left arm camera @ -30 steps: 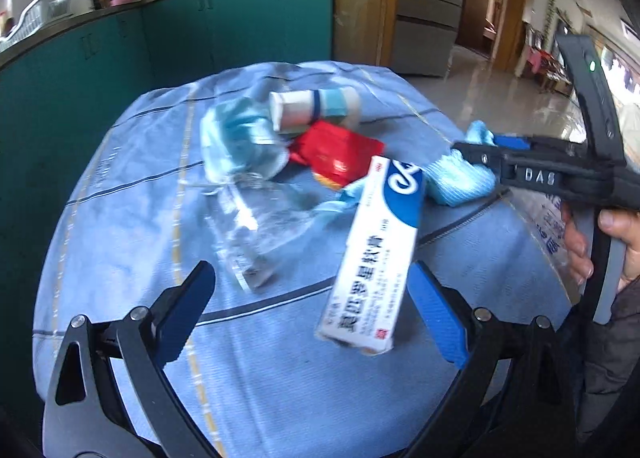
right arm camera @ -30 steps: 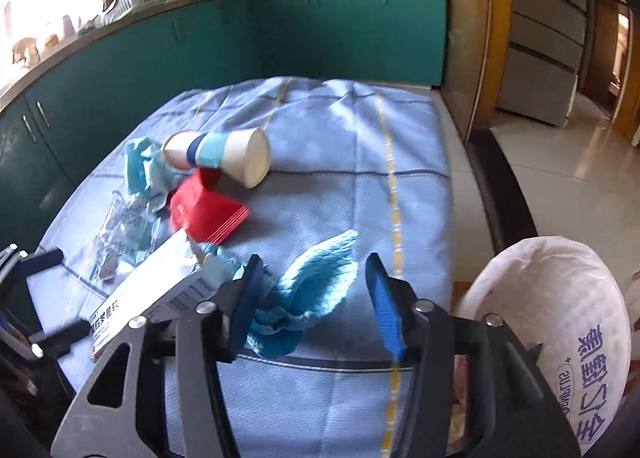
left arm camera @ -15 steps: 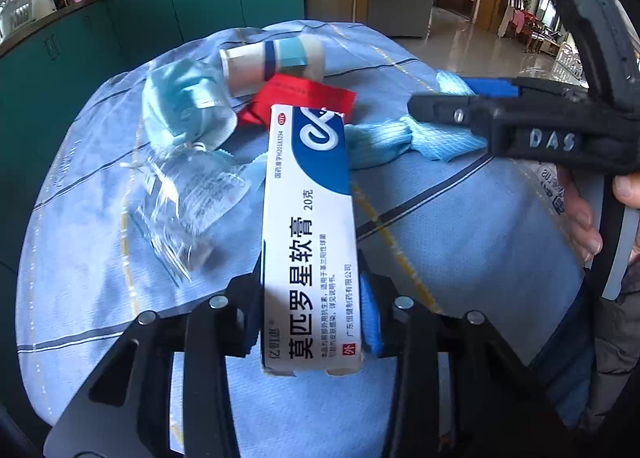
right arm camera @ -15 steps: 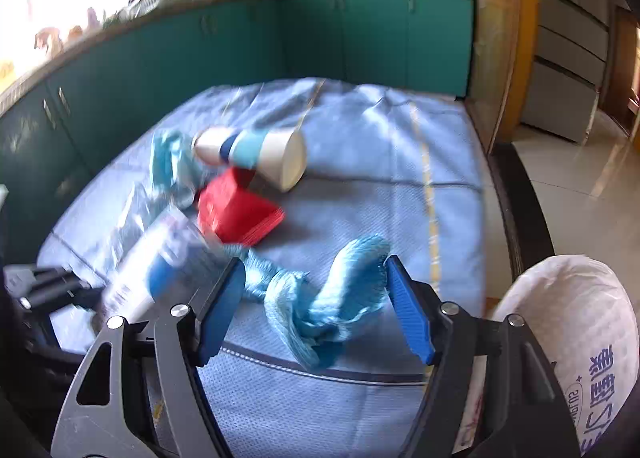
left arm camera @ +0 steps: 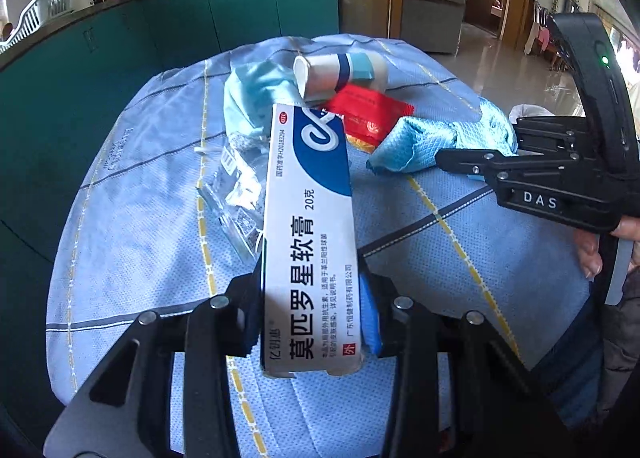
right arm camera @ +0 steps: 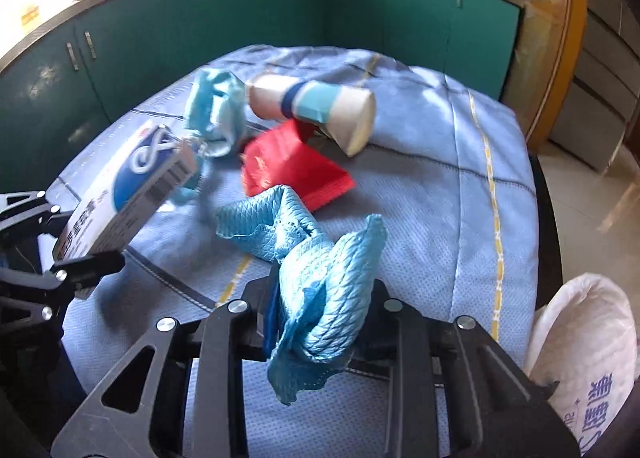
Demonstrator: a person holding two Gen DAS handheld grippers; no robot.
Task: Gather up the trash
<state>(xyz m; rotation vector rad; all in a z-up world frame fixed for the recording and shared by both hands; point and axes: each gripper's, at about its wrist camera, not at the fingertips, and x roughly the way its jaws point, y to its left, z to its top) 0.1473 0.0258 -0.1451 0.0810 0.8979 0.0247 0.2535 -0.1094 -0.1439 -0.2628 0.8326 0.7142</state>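
My left gripper [left arm camera: 312,318] is shut on a white and blue ointment box [left arm camera: 310,226] and holds it above the blue tablecloth [left arm camera: 140,226]; the box also shows in the right wrist view [right arm camera: 124,194]. My right gripper [right arm camera: 320,322] is shut on a crumpled blue cloth [right arm camera: 320,278], which also shows in the left wrist view [left arm camera: 424,138]. On the table lie a paper cup on its side [right arm camera: 316,110], a red packet [right arm camera: 296,166], a blue face mask [right arm camera: 216,114] and a clear plastic wrapper [left arm camera: 236,186].
A white plastic bag with blue print [right arm camera: 588,342] stands off the table's right edge. Teal kitchen cabinets [right arm camera: 240,26] run behind the table. The table edge drops to a tiled floor [right arm camera: 592,194] on the right.
My left gripper closed on the ointment box and lifted it. My right gripper closed on the blue cloth and raised it off the table.
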